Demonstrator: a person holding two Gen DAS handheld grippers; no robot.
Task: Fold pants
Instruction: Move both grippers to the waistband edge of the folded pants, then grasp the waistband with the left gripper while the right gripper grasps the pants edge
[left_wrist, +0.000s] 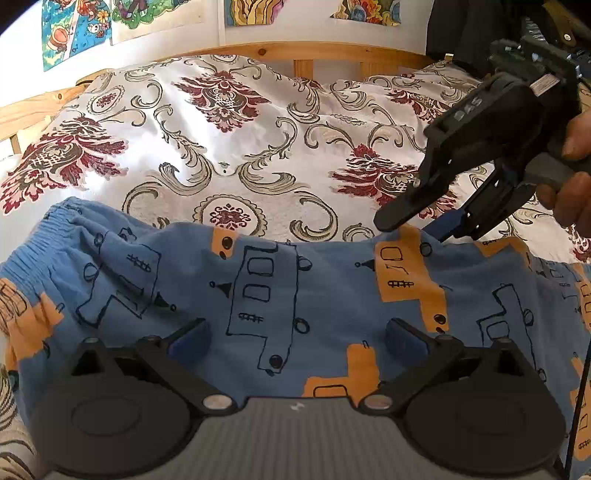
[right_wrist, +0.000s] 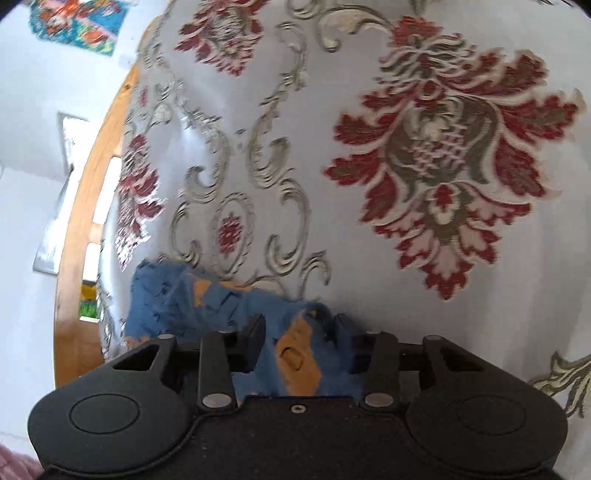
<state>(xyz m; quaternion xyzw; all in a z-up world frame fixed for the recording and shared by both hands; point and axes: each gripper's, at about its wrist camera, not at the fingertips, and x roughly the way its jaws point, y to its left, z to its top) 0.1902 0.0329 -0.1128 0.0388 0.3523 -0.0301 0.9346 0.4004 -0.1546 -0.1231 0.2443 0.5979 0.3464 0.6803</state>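
Blue pants (left_wrist: 295, 295) with orange and black truck print lie spread across the floral bedspread (left_wrist: 240, 147), elastic waistband at 9 o'clock in the left wrist view. Left gripper (left_wrist: 295, 338) hovers over the cloth, fingers wide apart, nothing between them. Right gripper (left_wrist: 424, 227) at 2 o'clock, held in a hand (left_wrist: 572, 177), its tips at the pants' far edge. In the right wrist view, blurred, its fingers (right_wrist: 255, 341) stand apart with pants cloth between them; probably not pinched. Wooden bed frame (left_wrist: 314, 50) at 12 o'clock.
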